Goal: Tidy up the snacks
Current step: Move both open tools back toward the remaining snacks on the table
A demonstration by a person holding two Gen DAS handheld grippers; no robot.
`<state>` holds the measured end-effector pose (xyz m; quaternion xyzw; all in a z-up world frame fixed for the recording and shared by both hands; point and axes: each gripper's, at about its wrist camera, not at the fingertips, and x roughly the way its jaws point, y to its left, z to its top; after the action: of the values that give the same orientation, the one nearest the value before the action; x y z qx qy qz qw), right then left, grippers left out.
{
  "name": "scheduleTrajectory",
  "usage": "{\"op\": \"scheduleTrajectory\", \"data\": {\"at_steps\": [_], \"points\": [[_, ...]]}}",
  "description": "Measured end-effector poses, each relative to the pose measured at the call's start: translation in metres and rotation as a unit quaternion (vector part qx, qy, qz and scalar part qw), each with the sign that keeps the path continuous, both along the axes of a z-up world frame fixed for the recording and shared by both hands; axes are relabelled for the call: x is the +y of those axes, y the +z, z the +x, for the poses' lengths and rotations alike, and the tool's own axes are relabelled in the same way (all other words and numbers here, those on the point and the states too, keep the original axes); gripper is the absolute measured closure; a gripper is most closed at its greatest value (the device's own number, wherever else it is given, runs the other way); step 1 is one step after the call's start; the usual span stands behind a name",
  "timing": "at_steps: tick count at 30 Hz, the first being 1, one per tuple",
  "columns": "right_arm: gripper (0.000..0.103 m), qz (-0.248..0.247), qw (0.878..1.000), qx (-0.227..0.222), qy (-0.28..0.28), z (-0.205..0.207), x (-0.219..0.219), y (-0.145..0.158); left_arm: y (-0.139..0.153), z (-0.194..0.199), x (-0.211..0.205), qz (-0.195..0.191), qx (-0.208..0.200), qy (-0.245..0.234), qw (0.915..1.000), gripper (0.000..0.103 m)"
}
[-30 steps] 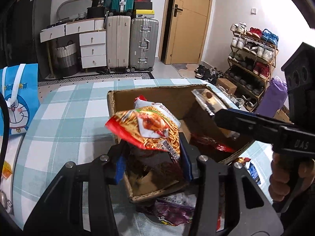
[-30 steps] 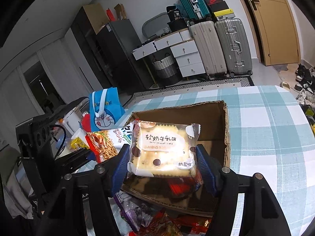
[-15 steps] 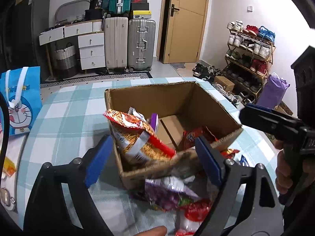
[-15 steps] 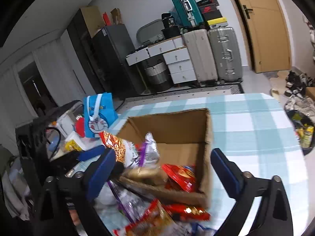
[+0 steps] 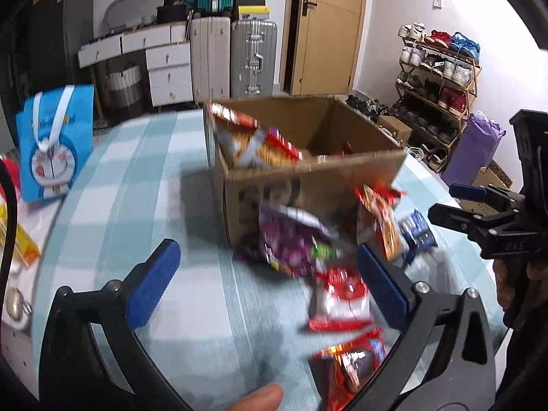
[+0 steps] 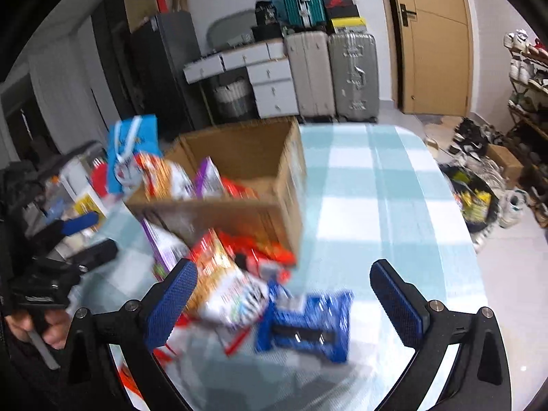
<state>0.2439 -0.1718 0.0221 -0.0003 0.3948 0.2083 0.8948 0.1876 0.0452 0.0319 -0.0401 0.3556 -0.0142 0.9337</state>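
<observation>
An open cardboard box (image 5: 308, 178) stands on the checked tablecloth and also shows in the right wrist view (image 6: 239, 205). An orange-red noodle packet (image 5: 253, 144) leans inside at its left corner. Loose snacks lie in front of the box: a purple packet (image 5: 291, 243), a red-and-white packet (image 5: 339, 301), an orange packet (image 5: 376, 219). A blue packet (image 6: 304, 322) and a white-orange packet (image 6: 226, 287) lie close to me. My left gripper (image 5: 267, 277) is open and empty above the table. My right gripper (image 6: 284, 298) is open and empty above the loose snacks.
A blue cartoon gift bag (image 5: 54, 144) stands at the table's left. Yellow packets (image 5: 20, 243) lie at the far left edge. Suitcases (image 5: 233, 58), a drawer unit, a door and a shoe rack (image 5: 438, 82) stand beyond the table.
Both grippers opened and let go of their packets, the noodle packet and the biscuit packet, into the box. Both then drew back and down toward the loose snacks in front of it.
</observation>
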Motion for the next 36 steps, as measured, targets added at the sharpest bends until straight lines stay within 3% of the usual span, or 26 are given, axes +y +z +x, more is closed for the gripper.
{"op": "scheduleTrajectory", "data": {"at_steps": [6,15,28,36], "points": [[0.001,-0.017,1.0,0.014,0.002,-0.013,0.0,-0.011,-0.023,-0.025,-0.005,-0.002,0.027,0.001,0.9996,0.001],[0.001,-0.034,0.999,0.023,0.016,-0.013,0.003,-0.014,-0.044,-0.043,-0.031,0.001,0.077,-0.053,0.9956,0.001],[0.001,-0.044,0.998,0.034,-0.003,-0.004,-0.007,-0.023,-0.066,-0.043,-0.051,-0.007,0.112,-0.047,0.9926,0.001],[0.001,-0.065,0.996,0.051,-0.017,0.005,-0.005,-0.042,-0.07,-0.045,-0.063,0.006,0.122,-0.076,0.9896,0.001]]}}
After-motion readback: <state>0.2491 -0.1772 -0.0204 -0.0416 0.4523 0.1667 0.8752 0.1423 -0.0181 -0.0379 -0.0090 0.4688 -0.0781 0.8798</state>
